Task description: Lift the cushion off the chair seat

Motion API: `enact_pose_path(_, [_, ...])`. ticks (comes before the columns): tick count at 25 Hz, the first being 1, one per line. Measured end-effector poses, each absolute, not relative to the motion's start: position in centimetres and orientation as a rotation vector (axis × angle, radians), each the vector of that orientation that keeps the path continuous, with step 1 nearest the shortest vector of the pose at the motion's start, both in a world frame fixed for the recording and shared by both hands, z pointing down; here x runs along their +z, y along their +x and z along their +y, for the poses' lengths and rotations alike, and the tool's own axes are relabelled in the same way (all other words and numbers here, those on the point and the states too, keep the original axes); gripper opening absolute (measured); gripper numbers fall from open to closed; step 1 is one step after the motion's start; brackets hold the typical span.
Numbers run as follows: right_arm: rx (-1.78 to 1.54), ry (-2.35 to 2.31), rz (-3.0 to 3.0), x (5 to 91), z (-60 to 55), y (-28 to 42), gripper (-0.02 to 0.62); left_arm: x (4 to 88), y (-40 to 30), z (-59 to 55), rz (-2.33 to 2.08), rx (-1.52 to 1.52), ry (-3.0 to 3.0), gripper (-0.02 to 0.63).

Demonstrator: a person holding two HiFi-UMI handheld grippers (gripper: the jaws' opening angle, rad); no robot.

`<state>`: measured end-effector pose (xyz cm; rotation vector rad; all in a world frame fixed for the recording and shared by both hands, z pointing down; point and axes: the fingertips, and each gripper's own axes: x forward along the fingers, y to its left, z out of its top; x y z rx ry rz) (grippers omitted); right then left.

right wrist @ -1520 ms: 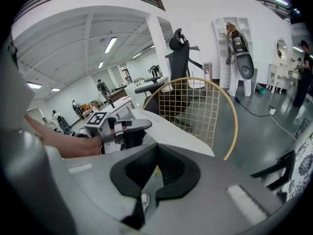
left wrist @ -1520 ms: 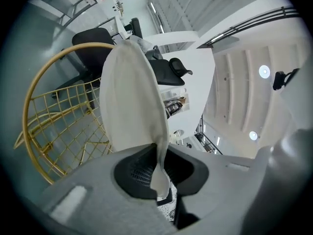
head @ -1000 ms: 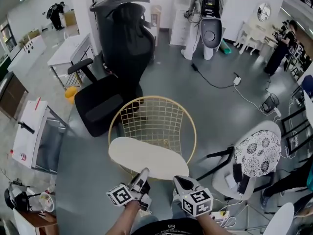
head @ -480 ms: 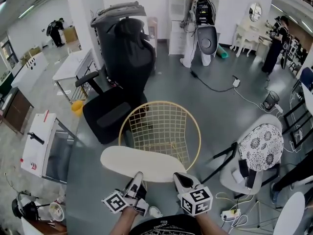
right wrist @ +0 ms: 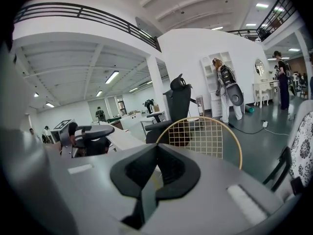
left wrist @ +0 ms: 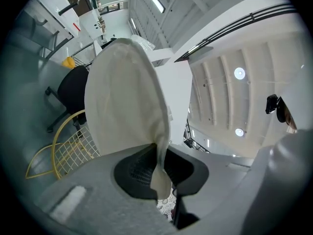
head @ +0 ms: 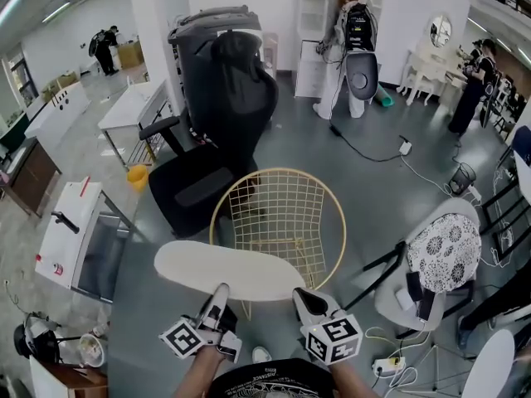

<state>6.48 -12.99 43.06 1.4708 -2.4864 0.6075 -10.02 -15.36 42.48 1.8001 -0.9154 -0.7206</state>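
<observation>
The cream oval cushion point(head: 224, 270) hangs in the air in front of the gold wire chair point(head: 278, 214), clear of its seat. My left gripper point(head: 219, 293) is shut on the cushion's near edge. In the left gripper view the cushion point(left wrist: 124, 97) rises from the pinched jaws point(left wrist: 160, 165), with the wire chair point(left wrist: 63, 146) below left. My right gripper point(head: 300, 297) grips the cushion's right end. In the right gripper view its jaws point(right wrist: 155, 165) are shut on a thin edge of the cushion point(right wrist: 124, 140), with the wire chair point(right wrist: 205, 133) ahead.
A black office chair point(head: 216, 139) stands behind the wire chair. A white chair with a patterned pad point(head: 436, 259) is at the right, a white table point(head: 70, 235) at the left. A cable point(head: 365, 143) crosses the grey floor. People stand at the back point(head: 353, 23).
The cushion has slid left and toward me and risen off the wire chair's seat, with both grippers still on its near edge.
</observation>
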Motion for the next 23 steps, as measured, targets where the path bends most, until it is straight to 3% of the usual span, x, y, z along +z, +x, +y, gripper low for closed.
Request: enact_pose_path(23, [0.451,1.413,-2.545,40.8,-12.0,5.6,-0.003,41.4,-7.9,-15.4,-0.837,-0.778,1.764,0.034])
